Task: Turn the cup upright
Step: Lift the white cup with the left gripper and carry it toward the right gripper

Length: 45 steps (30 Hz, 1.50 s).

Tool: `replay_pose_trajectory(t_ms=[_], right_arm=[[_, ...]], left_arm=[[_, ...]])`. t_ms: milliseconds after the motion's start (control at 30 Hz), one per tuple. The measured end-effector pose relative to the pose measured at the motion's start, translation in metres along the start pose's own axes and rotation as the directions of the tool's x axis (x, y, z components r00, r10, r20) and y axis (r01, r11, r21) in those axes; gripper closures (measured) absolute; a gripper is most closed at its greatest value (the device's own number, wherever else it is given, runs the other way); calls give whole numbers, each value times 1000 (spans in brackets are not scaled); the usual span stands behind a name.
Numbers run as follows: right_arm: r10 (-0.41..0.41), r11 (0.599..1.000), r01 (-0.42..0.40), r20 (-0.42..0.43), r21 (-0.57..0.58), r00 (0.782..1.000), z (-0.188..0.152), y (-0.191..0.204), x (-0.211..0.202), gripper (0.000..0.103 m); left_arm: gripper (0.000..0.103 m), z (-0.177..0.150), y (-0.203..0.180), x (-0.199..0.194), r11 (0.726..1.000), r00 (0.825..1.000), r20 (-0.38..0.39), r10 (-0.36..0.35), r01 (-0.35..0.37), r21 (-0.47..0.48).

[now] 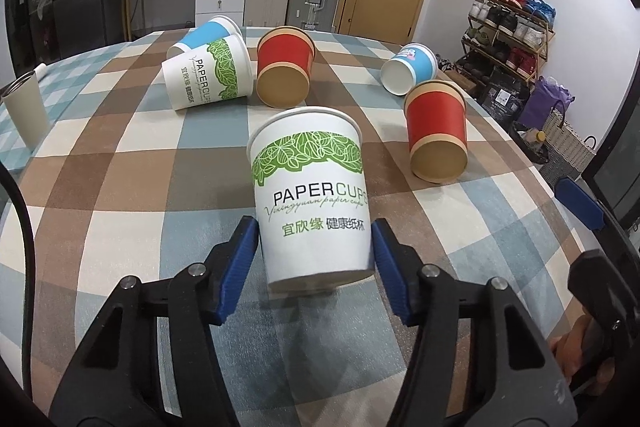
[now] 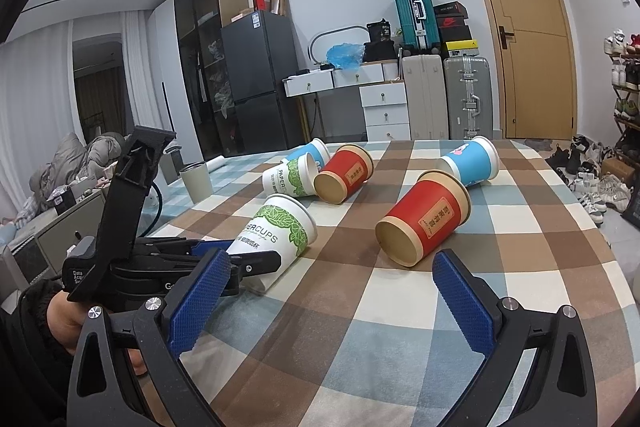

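My left gripper (image 1: 314, 253) has its pads against the base end of the white paper cup (image 1: 310, 195), seemingly clenched on it as it tilts off the desk (image 1: 120, 155). I judge the flip half done (rim leaning away); next I rotate it upright and set it down, while my right gripper (image 2: 328, 295) hangs released beside it.

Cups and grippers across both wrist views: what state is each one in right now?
Near white PAPERCUPS cup: tilted between the left gripper's fingers, not yet upright.
Far white PAPERCUPS cup: on its side.
Far red cup: on its side.
Near red cup: on its side.
Left blue cup: on its side.
Right blue cup: on its side.
Grey tumbler: upright.
Left gripper: around the cup; contact unclear.
Right gripper: open, empty.
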State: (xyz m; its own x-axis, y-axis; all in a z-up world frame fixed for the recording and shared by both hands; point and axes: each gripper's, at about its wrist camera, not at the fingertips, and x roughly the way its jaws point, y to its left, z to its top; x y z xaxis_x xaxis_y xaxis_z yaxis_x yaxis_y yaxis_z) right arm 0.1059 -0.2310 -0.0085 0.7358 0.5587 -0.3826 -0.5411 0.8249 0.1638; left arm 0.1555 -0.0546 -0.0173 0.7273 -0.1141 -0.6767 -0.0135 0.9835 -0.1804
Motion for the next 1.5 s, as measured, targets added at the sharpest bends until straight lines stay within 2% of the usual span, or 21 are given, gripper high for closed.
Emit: replay_pose_trajectory(t_ms=[400,733,1000,1500], right_arm=[[2,1000,-2,-3,-2,1000,0,0,2,0],[17,999,-17,-9,-28,1000,-4,9,0,0],[13,999,-13,-15,-42,1000,-7,9,3,0],[9,998,-10,-21,-55,1000,-8,13,1,0]], left_arm=[[47,-10,9,-38,999,998,63,2,0,-33],[47,-33,15,-80,999,994,112,0,5,-49],[47,-61,9,-111,999,993,116,-35,39,-35],[48,-93,-13,-117,998,995,85,-53,57,-35]])
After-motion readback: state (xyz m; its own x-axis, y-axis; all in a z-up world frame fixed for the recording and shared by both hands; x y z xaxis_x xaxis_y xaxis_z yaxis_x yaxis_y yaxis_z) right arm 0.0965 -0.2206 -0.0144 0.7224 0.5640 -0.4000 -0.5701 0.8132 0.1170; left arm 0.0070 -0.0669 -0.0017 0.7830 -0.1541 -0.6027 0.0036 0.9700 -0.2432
